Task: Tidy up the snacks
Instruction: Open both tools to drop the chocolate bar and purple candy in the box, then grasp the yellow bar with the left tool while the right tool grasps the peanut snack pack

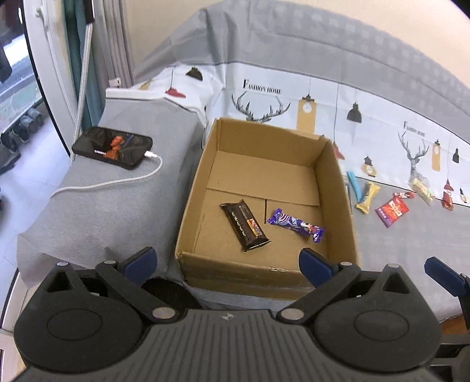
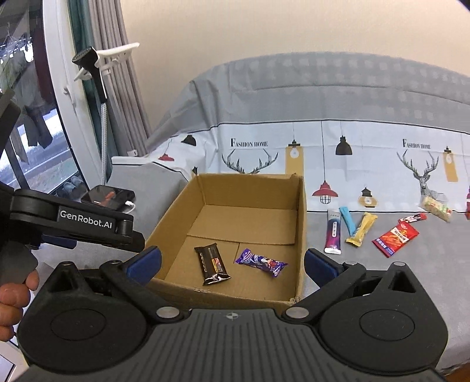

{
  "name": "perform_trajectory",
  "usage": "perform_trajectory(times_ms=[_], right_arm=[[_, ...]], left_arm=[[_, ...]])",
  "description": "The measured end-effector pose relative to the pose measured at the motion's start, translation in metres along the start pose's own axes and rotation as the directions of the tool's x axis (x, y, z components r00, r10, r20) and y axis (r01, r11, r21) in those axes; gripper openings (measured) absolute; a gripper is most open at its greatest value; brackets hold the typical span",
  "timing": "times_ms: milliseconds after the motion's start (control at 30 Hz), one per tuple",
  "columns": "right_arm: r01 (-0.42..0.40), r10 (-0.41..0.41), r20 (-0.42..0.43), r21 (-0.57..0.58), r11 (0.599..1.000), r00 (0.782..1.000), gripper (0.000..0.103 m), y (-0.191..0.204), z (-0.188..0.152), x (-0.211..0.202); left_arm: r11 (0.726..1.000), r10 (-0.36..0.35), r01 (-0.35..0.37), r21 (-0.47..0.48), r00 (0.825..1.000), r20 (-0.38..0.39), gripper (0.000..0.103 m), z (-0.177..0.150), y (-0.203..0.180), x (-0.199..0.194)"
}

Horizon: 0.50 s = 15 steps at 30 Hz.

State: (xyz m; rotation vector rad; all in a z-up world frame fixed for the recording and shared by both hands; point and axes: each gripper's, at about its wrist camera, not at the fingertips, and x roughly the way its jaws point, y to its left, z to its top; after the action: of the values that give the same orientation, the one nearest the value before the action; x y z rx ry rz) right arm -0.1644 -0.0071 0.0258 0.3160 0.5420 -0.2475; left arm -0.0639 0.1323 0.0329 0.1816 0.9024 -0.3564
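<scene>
Both claws wide open, empty: left claw [image 1: 226, 261], right claw [image 2: 232, 263].
Box [image 2: 302, 229] centre frame, two bars inside.
Loose snacks [image 2: 361, 232] on bed, right of box, mid-right of frame, long axes running roughly away from camera.
Right claw nearer, likely picker.

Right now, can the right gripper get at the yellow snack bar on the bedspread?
Probably yes: the right gripper is open and empty, and the yellow snack bar lies uncovered right of the cardboard box, beside the blue stick.

Bedroom corner I was working in

Had a cream wall [image 2: 235, 26], grey curtains [image 2: 117, 88], and a daylit window [image 1: 17, 88].
</scene>
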Motion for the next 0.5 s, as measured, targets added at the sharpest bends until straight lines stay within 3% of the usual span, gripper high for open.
perform_trajectory(times_ms=[500], right_arm=[[0.025,-0.028,0.079,0.042,0.999,0.996,0.102,-0.012,-0.008,-0.039]], left_arm=[[0.999,-0.029,0.028,0.039,0.999,0.034,0.103,-0.012,-0.020,-0.029]])
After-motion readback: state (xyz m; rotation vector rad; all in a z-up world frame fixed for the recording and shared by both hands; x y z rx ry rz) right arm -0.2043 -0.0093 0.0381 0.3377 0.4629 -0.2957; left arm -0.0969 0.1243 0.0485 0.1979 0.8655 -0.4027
